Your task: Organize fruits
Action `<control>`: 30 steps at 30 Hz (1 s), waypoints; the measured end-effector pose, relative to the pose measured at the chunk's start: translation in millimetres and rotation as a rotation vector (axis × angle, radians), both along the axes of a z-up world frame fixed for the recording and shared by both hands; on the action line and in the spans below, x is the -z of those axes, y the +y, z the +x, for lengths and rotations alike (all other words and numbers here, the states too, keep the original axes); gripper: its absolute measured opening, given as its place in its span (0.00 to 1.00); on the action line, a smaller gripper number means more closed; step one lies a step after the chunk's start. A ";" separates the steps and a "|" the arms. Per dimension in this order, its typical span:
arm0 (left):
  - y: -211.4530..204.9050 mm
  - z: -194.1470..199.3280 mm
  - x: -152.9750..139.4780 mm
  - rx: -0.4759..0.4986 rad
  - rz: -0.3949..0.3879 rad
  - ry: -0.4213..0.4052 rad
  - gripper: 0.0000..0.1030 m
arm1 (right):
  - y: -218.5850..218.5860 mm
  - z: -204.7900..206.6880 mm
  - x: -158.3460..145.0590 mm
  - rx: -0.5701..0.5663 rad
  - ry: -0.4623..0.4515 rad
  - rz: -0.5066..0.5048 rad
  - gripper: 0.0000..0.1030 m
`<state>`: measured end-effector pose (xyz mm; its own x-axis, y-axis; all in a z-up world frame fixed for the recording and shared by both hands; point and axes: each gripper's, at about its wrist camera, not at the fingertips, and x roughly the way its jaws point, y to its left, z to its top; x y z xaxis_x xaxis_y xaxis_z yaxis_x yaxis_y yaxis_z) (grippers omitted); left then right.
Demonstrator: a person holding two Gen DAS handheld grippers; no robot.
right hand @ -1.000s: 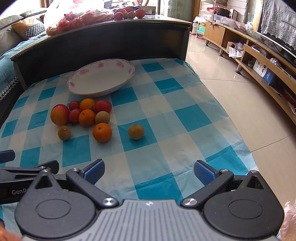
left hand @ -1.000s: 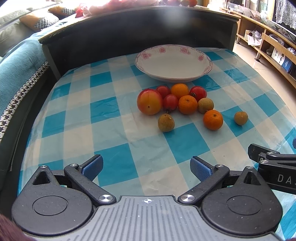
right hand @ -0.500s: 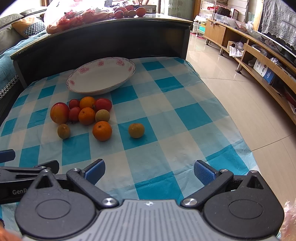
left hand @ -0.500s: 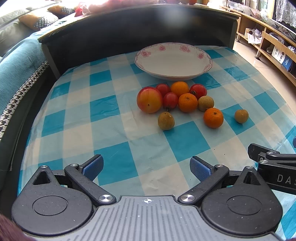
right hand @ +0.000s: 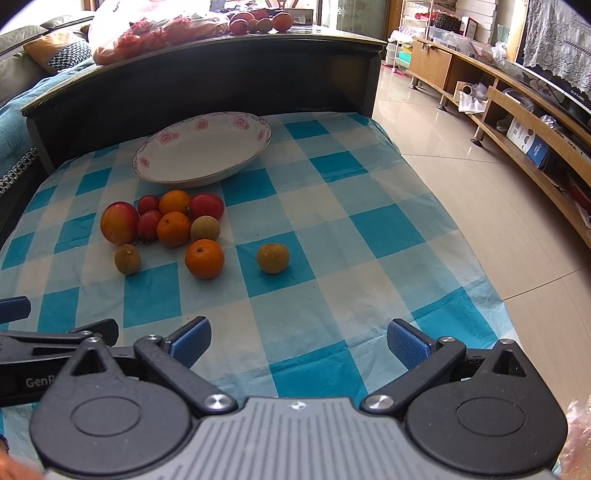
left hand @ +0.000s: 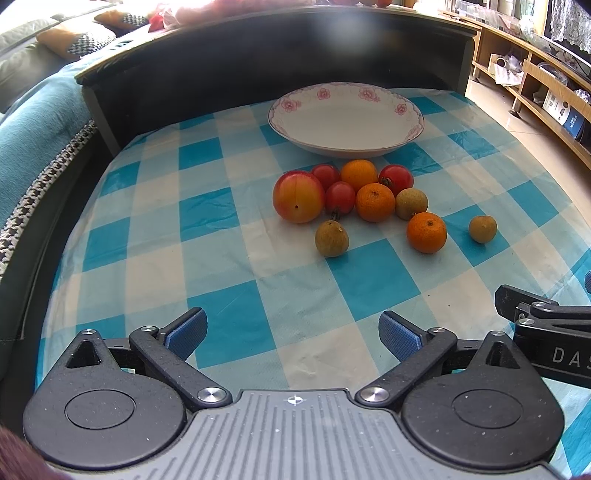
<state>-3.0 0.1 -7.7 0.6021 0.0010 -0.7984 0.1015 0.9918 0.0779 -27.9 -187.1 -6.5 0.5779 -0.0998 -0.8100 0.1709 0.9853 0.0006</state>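
Hovering low over the near edge of the blue-and-white checked tablecloth (left hand: 229,295): left gripper (left hand: 291,328) is sitting spread wide, blue pads (left hand: 184,330) apart, nothing between them. Right gripper (right hand: 297,339) is sitting the same way, jaws released and empty, just beside the left one; each is showing at the edge of the other's view.

Fruit is all lying on the cloth, none in the dish. White bowl with a pink floral rim (left hand: 347,122) is sitting at the far side, just in front of a dark curved backboard (left hand: 258,70), with nothing in it.

Cluster is sitting just on the near side of the bowl:
- big red-yellow apple (left hand: 298,196) at the left end
- three red tomatoes (left hand: 340,197), touching the apple and the oranges
- two mandarins (left hand: 375,202) packed in the middle, one behind the other
- brownish longan (left hand: 411,203) touching the cluster's right edge

Loose pieces nearer the grippers:
- longan with a stem (left hand: 331,239), just in front of the apple
- third mandarin (left hand: 426,232), near the cluster but apart
- small yellow-brown longan (right hand: 272,258) lying alone, well to the right of the rest, closest to the right gripper's line

More fruit and a plastic bag (right hand: 155,33) are resting on top of the backboard.
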 end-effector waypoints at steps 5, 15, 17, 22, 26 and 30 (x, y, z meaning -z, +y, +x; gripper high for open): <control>0.6 -1.0 1.2 0.001 0.002 -0.012 0.98 | 0.3 -0.4 0.7 0.000 0.002 0.000 1.00; 0.0 -0.6 1.4 0.001 0.014 -0.022 0.98 | 0.9 0.2 0.9 -0.002 0.005 -0.001 1.00; -0.1 -0.3 1.3 0.001 0.015 -0.019 0.98 | 0.8 0.3 0.8 -0.001 0.005 0.000 1.00; -0.4 -0.4 1.4 0.005 0.017 -0.024 0.97 | 0.4 1.1 1.4 -0.003 0.008 -0.005 1.00; -0.6 0.3 -1.3 0.012 0.027 -0.057 0.97 | -0.7 4.9 -0.8 -0.017 0.007 -0.018 0.99; -1.9 6.6 -3.3 0.020 0.034 -0.079 0.97 | -4.7 12.2 -2.9 -0.036 0.006 -0.014 0.98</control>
<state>3.6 -1.8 -4.4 0.6634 0.0152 -0.7481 0.1131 0.9863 0.1204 -15.7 -191.8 -3.6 0.5763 -0.0903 -0.8122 0.1351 0.9907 -0.0142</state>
